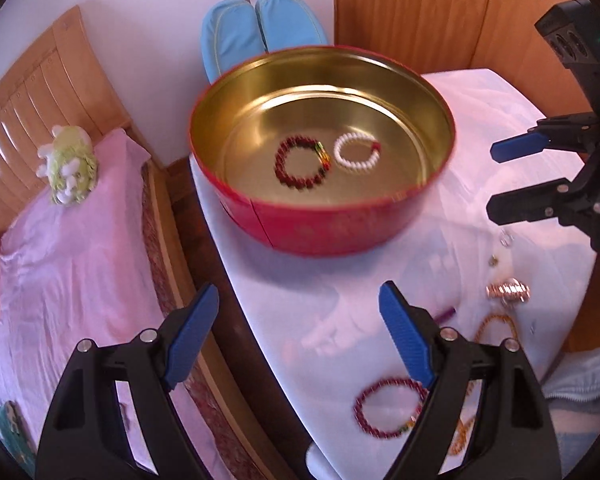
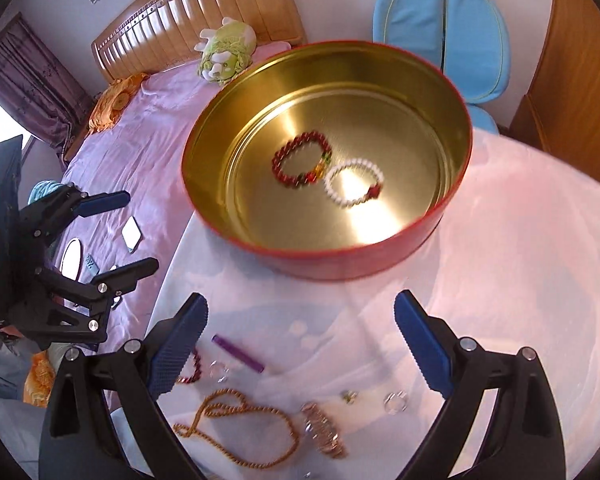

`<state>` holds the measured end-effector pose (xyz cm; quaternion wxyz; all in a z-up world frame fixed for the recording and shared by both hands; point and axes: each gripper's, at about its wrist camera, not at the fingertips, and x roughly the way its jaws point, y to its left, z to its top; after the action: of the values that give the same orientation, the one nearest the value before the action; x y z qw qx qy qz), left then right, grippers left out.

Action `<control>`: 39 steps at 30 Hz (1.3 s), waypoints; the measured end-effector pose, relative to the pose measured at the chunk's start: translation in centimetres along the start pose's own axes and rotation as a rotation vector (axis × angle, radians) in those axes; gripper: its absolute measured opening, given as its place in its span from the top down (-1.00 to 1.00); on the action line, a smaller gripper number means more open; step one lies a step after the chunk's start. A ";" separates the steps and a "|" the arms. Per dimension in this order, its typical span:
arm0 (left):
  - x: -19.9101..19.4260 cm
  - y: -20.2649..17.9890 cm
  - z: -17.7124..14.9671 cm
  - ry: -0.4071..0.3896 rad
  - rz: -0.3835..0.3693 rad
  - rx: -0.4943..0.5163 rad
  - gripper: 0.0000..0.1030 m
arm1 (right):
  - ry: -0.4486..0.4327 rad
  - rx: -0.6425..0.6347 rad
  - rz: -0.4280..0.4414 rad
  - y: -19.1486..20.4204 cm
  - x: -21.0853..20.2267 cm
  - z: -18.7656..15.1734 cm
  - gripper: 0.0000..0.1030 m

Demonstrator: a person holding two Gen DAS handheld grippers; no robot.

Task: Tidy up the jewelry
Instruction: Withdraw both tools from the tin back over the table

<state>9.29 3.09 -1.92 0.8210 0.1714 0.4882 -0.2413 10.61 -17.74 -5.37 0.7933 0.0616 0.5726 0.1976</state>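
A round red tin [image 1: 340, 232] [image 2: 380, 264] with a gold inside stands on the white-covered table. In it lie a dark red bead bracelet [image 1: 302, 162] [image 2: 302, 158] and a white bead bracelet [image 1: 358, 154] [image 2: 354, 182], side by side. My left gripper [image 1: 300, 320] [image 2: 134, 232] is open and empty, near the table's left edge. My right gripper [image 2: 300, 324] [image 1: 496, 176] is also open and empty, in front of the tin. On the cloth lie another dark red bracelet [image 1: 388, 408] [image 2: 192, 368], an orange bead necklace [image 2: 244, 428] [image 1: 496, 324], a metallic bracelet [image 2: 324, 426] [image 1: 508, 290], a purple stick [image 2: 238, 354] and small rings [image 2: 396, 402].
A bed with a pink sheet [image 1: 68, 264] [image 2: 140, 140] lies left of the table, with a green plush toy [image 1: 70, 164] [image 2: 226, 54] near its wooden headboard. A blue folded chair [image 1: 260, 28] [image 2: 444, 36] leans on the wall behind the tin. Wooden cabinets [image 1: 412, 12] stand at the right.
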 end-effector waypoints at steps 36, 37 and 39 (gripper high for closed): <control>2.9 -2.6 -9.5 0.037 -0.113 0.058 -0.41 | 0.125 -0.219 -0.155 6.3 7.5 -5.9 -0.83; 3.1 -2.6 -9.5 0.043 -0.121 0.062 -0.22 | 0.120 -0.227 -0.161 6.3 7.5 -5.8 -0.70; 3.5 -2.7 -9.4 0.057 -0.118 0.066 -0.16 | 0.130 -0.236 -0.167 6.3 8.1 -5.6 -0.43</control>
<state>2.43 4.98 -9.52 0.7849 0.1759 0.5126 -0.3003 5.95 -9.57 -12.33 0.7700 -0.0928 0.5986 0.2003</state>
